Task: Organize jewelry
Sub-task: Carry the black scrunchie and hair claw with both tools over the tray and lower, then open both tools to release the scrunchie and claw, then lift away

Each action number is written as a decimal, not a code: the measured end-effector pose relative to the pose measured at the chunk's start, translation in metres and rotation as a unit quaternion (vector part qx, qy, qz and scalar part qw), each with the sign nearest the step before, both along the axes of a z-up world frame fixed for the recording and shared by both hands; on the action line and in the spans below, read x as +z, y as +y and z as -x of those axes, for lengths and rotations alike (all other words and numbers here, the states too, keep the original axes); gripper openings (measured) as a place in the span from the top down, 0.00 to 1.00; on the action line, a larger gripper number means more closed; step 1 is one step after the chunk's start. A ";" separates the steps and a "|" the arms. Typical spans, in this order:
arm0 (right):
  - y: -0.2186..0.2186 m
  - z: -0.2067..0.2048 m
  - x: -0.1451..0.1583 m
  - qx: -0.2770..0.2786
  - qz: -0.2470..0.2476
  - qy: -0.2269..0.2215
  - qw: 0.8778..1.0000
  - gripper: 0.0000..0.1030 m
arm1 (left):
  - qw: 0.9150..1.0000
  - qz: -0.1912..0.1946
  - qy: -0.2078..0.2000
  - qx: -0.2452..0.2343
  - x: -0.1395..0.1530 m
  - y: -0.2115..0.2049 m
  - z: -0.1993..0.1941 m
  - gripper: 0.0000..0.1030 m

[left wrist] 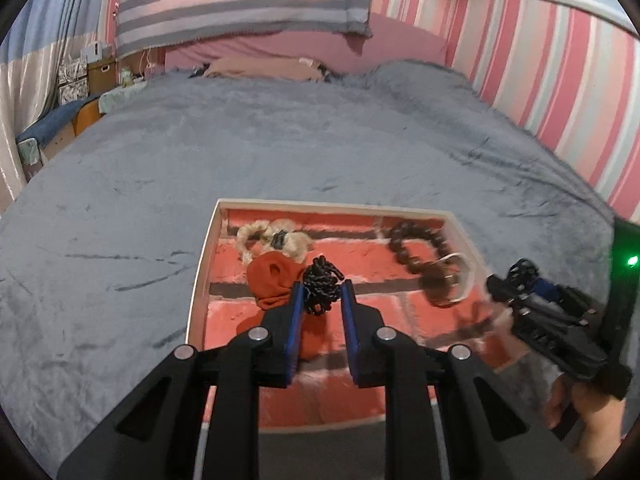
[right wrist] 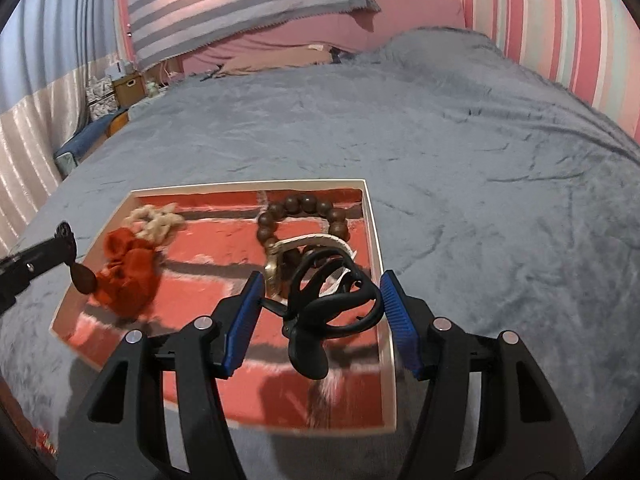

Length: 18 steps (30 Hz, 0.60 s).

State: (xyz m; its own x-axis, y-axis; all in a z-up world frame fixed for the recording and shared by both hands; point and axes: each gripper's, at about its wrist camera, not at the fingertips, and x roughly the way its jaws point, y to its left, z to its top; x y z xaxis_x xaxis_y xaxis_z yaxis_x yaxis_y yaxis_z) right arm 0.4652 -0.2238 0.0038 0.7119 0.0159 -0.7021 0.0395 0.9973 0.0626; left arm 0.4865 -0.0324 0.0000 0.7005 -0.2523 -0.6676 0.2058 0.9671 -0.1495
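A shallow white-rimmed tray [left wrist: 202, 248] with a red brick-pattern floor lies on the grey bed. In it are a cream braided band [left wrist: 272, 236], an orange scrunchie [left wrist: 272, 280], a brown bead bracelet [left wrist: 416, 240] and a white band with a gold buckle [right wrist: 308, 242]. My left gripper [left wrist: 322, 294] is partly closed around a black twisted cord [left wrist: 320, 286] over the tray. My right gripper [right wrist: 322, 294] is open above the tray's right side, with a black claw clip [right wrist: 328, 304] between its pads. Whether the clip touches the pads is unclear.
The grey blanket [left wrist: 280, 140] spreads far around the tray. Pink striped wall [left wrist: 560, 100] runs on the right, and a striped cloth [left wrist: 240, 0] and pillows [left wrist: 260, 66] at the head. Boxes [left wrist: 100, 72] and clutter stand at the left bedside.
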 end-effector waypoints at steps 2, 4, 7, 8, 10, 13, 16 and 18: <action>-0.001 -0.010 -0.008 -0.001 0.012 0.004 1.000 0.42 | 1.000 -0.009 0.007 0.007 -0.011 0.000 -0.011 0.81; -0.004 -0.017 -0.013 -0.002 0.009 0.010 1.000 0.42 | 1.000 -0.017 0.015 0.012 -0.022 0.001 -0.022 0.81; -0.006 -0.025 -0.019 -0.003 0.012 0.015 1.000 0.42 | 0.999 -0.020 0.028 0.022 -0.034 0.005 -0.036 0.81; -0.006 -0.028 -0.021 -0.001 0.014 0.016 1.000 0.42 | 0.999 -0.022 0.031 0.023 -0.036 0.005 -0.040 0.80; -0.005 -0.033 -0.026 0.000 0.018 0.022 1.000 0.42 | 0.999 -0.029 0.037 0.025 -0.041 0.005 -0.047 0.78; -0.002 -0.036 -0.032 0.003 0.029 0.022 0.999 0.42 | 0.998 -0.035 0.041 0.029 -0.045 0.005 -0.053 0.78; 0.001 -0.035 -0.033 0.003 0.033 0.020 0.999 0.41 | 0.998 -0.037 0.042 0.028 -0.046 0.004 -0.056 0.75; 0.003 -0.035 -0.032 0.005 0.041 0.016 0.999 0.41 | 0.998 -0.042 0.046 0.029 -0.048 0.003 -0.056 0.69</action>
